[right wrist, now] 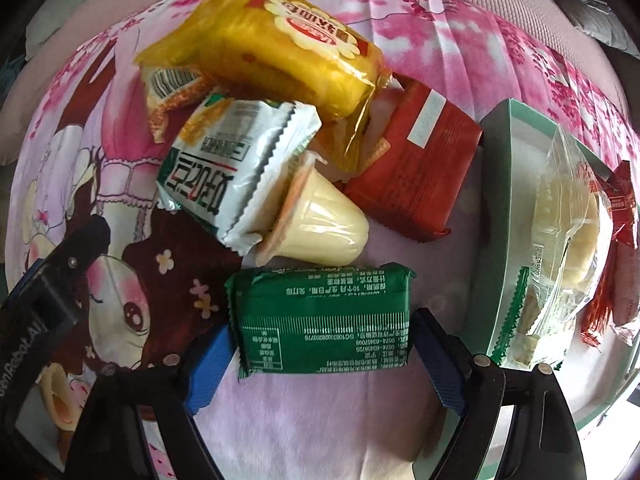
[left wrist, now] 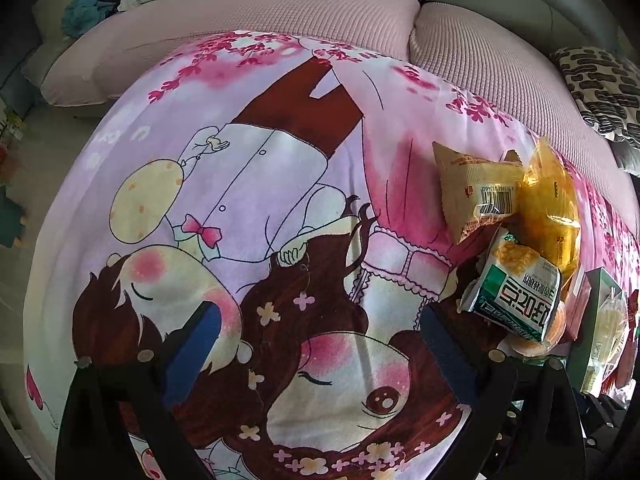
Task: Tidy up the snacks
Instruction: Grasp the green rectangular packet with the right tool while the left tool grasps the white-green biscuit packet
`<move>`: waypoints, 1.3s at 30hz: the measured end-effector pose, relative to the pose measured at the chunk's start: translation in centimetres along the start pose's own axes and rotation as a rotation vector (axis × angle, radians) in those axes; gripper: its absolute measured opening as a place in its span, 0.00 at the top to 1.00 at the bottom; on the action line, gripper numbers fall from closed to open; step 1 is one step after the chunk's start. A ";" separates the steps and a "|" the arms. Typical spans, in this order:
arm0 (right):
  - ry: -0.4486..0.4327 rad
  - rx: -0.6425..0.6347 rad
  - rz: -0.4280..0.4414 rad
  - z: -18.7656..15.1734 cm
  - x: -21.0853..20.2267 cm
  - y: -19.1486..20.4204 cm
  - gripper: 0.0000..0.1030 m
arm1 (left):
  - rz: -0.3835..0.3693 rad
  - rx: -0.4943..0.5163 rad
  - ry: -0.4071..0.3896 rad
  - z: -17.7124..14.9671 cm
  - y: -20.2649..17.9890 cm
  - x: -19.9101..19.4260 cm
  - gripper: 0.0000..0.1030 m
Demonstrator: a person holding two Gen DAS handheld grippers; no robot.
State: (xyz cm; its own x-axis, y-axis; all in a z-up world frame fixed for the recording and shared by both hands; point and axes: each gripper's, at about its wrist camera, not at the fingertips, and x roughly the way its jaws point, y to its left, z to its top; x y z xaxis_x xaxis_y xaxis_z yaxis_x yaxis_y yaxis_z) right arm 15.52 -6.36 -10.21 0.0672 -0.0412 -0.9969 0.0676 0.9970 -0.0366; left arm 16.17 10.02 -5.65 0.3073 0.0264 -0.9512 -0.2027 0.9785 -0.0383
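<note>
Right now the right claw (right wrist: pixel 322 354) pinches a dark green wrapped snack bar (right wrist: pixel 322 318) by its two short ends, blue pads against the wrapper. The bar sits crosswise just above a cartoon-printed pink blanket (right wrist: pixel 304 420) that covers the surface.

Beyond the bar lies a loose heap of snacks. A pale yellow jelly cup (right wrist: pixel 324 226) lies on its side, just past the bar. A white-and-green biscuit packet (right wrist: pixel 232 172) rests against the cup's rim. Behind those, a yellow cake packet (right wrist: pixel 272 44) lies across an orange-yellow packet with a barcode (right wrist: pixel 172 88). A red packet (right wrist: pixel 416 168) lies to the right of the cup.

Further right stands a shallow green-rimmed box (right wrist: pixel 496 136), holding a clear-wrapped pastry (right wrist: pixel 560 240). A small red sachet (right wrist: pixel 622 204) lies at the box's far edge.

Meanwhile the left claw (left wrist: pixel 320 332) hangs spread wide over the bare blanket (left wrist: pixel 256 200), holding nothing. From its camera the heap lies off to the right: the barcode packet (left wrist: pixel 476 188), the yellow cake packet (left wrist: pixel 552 208) and the biscuit packet (left wrist: pixel 516 292) overlap one another. A pink-covered sofa (left wrist: pixel 280 8) runs behind the blanket.
</note>
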 end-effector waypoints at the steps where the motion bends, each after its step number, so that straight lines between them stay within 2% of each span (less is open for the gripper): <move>1: -0.006 -0.002 -0.006 0.0 0.1 0.1 0.15 | 0.000 -0.001 0.000 0.1 0.0 0.1 0.03; 7: -0.028 -0.011 -0.021 -0.3 0.6 0.6 0.17 | 0.001 -0.002 -0.003 0.0 0.1 -0.1 0.03; 8: -0.032 -0.007 -0.024 -0.3 0.6 0.6 0.18 | 0.000 -0.003 -0.005 0.0 0.1 -0.1 0.03; 10: -0.044 -0.002 -0.023 -0.4 -0.3 0.7 0.29 | -0.003 -0.001 -0.006 0.0 0.0 -0.2 0.03; 11: -0.049 0.000 -0.022 -0.8 -0.8 0.5 0.30 | -0.004 0.000 -0.006 0.0 0.0 -0.3 0.03; 14: -0.040 0.017 0.003 -0.8 -0.8 0.2 0.32 | -0.006 0.005 -0.002 0.0 -0.3 -0.3 0.03; 18: -0.024 0.021 -0.005 -0.9 -0.9 -0.8 0.34 | -0.005 0.011 -0.006 0.1 -0.7 -0.4 0.03; 26: -0.033 0.047 0.013 -0.6 -3.0 -2.7 0.35 | -0.057 0.003 -0.038 0.5 -1.3 -1.1 0.03; 33: -0.073 0.060 -0.013 0.2 -6.4 -4.3 0.35 | -0.158 0.045 -0.043 0.8 -3.3 -1.0 0.03; 39: -0.068 0.070 -0.036 0.3 -7.2 -6.3 0.35 | -0.340 0.089 -0.025 0.9 -6.3 -0.8 0.03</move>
State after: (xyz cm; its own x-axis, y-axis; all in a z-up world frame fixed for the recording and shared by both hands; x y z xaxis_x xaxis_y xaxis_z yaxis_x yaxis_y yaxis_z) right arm 14.95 -12.40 -2.82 0.1305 -0.0836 -0.9879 0.1406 0.9879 -0.0650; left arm 18.00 4.06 -4.43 0.3661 -0.3005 -0.8807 -0.0030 0.9460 -0.3240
